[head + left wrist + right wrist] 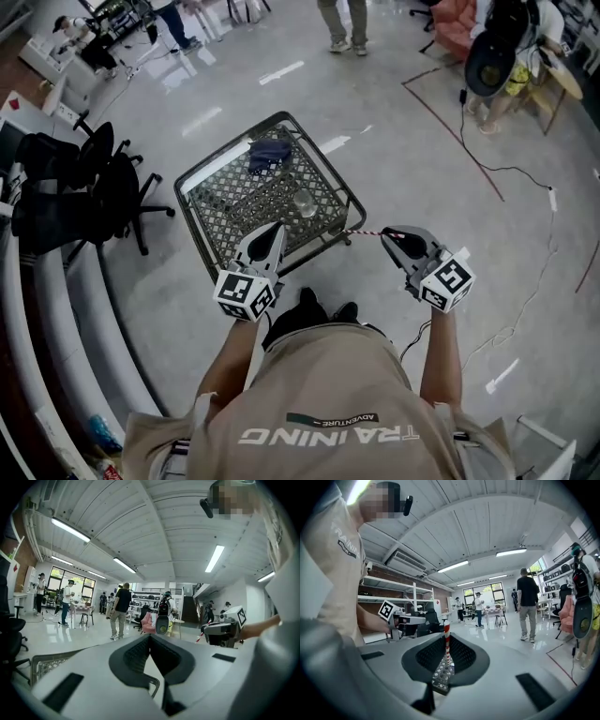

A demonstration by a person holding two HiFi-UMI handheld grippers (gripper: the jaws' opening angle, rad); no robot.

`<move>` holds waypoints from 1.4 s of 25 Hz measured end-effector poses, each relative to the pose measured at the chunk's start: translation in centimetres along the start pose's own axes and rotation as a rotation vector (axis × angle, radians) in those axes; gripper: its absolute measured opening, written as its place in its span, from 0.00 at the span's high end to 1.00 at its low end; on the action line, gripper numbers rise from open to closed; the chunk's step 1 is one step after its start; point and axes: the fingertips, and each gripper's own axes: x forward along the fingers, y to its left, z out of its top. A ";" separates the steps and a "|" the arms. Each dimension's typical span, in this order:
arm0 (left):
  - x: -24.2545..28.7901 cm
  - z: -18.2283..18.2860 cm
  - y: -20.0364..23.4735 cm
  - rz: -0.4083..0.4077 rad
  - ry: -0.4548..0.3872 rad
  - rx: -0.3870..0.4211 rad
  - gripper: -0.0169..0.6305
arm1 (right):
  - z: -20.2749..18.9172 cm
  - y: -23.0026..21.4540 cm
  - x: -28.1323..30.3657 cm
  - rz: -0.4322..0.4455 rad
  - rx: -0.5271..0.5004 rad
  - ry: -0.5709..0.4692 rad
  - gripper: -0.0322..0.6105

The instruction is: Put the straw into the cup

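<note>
1. Straw (361,233): a thin tube with red and white candy stripes, pinched at one end between the jaws of my right claw (384,233). That claw is clenched on it.
2. Its long axis runs straight out along my jaws. In the head view it lies roughly level, running right to left from the jaw tips. Its free end points toward my left claw and sits at the near right edge of the basket.
3. In the right gripper view the stripes rise from between the dark pads and end in a red tip just past them. Wire mesh shows below, through the gap.
4. My left claw (277,226) is held beside the right at about the same height, well apart from it. Its jaws are closed tip to tip with nothing between them, and it hangs over the near rim of the basket.
5. Beyond both claws is a dark wire-mesh basket (239,202).
6. A clear glass cup (305,203) stands upright on the mesh toward the basket's right side, apart from the straw's free end.
7. Farther back in the basket lies a crumpled dark blue cloth (270,153).
8. Black office chairs (103,178) stand off to the left on the grey floor, and people stand at the far end of the room.
</note>
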 end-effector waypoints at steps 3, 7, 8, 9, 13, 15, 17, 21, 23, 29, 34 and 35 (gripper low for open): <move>0.2 0.4 1.0 0.029 -0.004 -0.004 0.95 | 0.7 -0.7 1.2 0.030 -0.006 0.008 0.89; 0.8 -0.1 3.3 0.051 0.001 -0.004 0.95 | 0.8 -1.0 4.3 0.076 -0.015 0.010 0.89; 1.2 -0.5 3.9 0.053 0.004 -0.010 0.95 | 0.7 -1.3 5.3 0.088 -0.017 0.013 0.89; 1.6 -0.8 4.5 0.055 0.006 -0.018 0.95 | 0.7 -1.5 6.2 0.100 -0.021 0.020 0.89; 3.0 -0.7 7.0 0.064 -0.002 -0.051 0.95 | 0.9 -2.1 9.5 0.152 -0.034 0.066 0.89; 3.7 -0.3 8.4 0.070 -0.009 -0.049 0.95 | 1.0 -2.5 11.2 0.173 -0.049 0.087 0.89; 4.1 0.2 9.9 0.077 -0.019 -0.036 0.95 | 1.0 -3.1 12.9 0.194 -0.070 0.110 0.89; 4.3 1.5 12.4 0.090 -0.041 -0.021 0.95 | 1.2 -3.8 16.1 0.240 -0.113 0.156 0.89; 4.4 1.7 13.6 0.120 -0.043 -0.045 0.95 | 1.2 -4.5 17.6 0.273 -0.121 0.173 0.89; 3.1 2.5 15.8 0.288 -0.061 -0.114 0.95 | -0.7 -6.1 21.6 0.417 -0.158 0.287 0.89; 1.5 3.2 17.4 0.384 -0.069 -0.118 0.95 | -4.3 -6.7 24.4 0.484 -0.218 0.400 0.89; 1.1 3.0 17.7 0.403 -0.067 -0.121 0.95 | -5.3 -6.7 25.0 0.499 -0.220 0.421 0.89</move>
